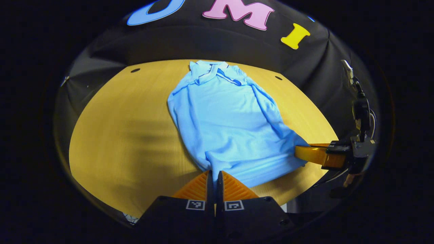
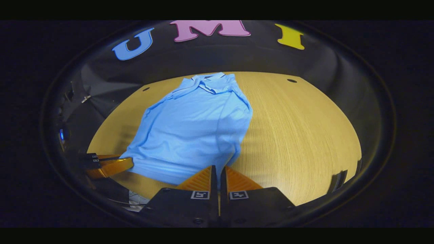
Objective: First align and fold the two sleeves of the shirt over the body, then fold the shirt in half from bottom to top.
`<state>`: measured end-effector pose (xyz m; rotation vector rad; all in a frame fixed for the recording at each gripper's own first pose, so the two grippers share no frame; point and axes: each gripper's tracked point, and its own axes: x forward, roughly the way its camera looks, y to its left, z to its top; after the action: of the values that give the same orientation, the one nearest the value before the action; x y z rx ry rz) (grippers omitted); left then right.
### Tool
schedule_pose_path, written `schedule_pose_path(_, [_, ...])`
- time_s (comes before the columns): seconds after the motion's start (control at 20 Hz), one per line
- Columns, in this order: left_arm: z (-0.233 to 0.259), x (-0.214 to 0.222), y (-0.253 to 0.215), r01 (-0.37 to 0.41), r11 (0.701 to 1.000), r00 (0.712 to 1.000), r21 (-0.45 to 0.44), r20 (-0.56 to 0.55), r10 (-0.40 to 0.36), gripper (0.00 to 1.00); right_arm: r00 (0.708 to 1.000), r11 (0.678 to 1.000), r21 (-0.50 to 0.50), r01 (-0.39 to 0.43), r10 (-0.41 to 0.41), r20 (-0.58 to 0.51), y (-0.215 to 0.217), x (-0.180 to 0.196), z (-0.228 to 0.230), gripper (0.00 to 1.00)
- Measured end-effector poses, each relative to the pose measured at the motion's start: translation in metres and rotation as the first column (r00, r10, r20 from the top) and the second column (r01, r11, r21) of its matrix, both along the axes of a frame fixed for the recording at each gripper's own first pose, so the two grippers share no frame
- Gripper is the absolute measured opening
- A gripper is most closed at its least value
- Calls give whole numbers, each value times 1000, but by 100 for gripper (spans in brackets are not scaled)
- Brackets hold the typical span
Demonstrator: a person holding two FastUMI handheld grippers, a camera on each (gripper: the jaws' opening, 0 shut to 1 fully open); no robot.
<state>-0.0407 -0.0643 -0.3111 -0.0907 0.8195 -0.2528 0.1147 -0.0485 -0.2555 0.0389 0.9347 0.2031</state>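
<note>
- Light blue shirt (image 1: 230, 125) flat on the wooden surface (image 1: 118, 135), collar (image 1: 208, 71) at 12 o'clock, hem (image 1: 257, 169) at 6 o'clock; sleeves apparently already folded over the body, bottom-to-top fold not yet done.
- Handling, as a judgement: thin, soft knit, light and limp, prone to wrinkling and dragging; best taken at the two hem corners and lifted evenly toward the collar.
- Left claw (image 1: 214, 178): fingers pressed nearly together at the hem corner, seen at 6 o'clock in the left gripper view; cloth seemingly pinched between them, though contact at the tips not fully resolved.
- Right claw (image 2: 218, 174): fingers likewise drawn close at the opposite hem corner, fabric edge meeting the narrow gap.
- Right claw also visible at 4 o'clock in the left gripper view, touching the hem.
</note>
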Motion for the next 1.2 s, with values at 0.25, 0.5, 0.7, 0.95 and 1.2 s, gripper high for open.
schedule_pose_path(0.25, [45, 39, 2, -37, 999, 999, -32, 38, 39, 6, 997, 999, 26, -38, 36, 70, 4, 53, 43, 6])
schedule_pose_path(0.5, [87, 86, 9, -62, 997, 994, -49, 88, 66, 7, 990, 996, 45, -76, 71, 119, 9, 108, 73, 6])
schedule_pose_path(0.7, [113, 131, 11, -80, 996, 986, -40, 140, 85, 6, 978, 992, 44, -120, 111, 176, 19, 156, 92, 6])
schedule_pose_path(0.95, [141, 200, 18, -98, 994, 971, -38, 216, 104, 6, 960, 988, 58, -143, 124, 251, 26, 225, 116, 0])
schedule_pose_path(1.2, [151, 273, 30, -118, 992, 953, -45, 274, 126, 6, 942, 985, 44, -166, 145, 302, 32, 291, 117, 0])
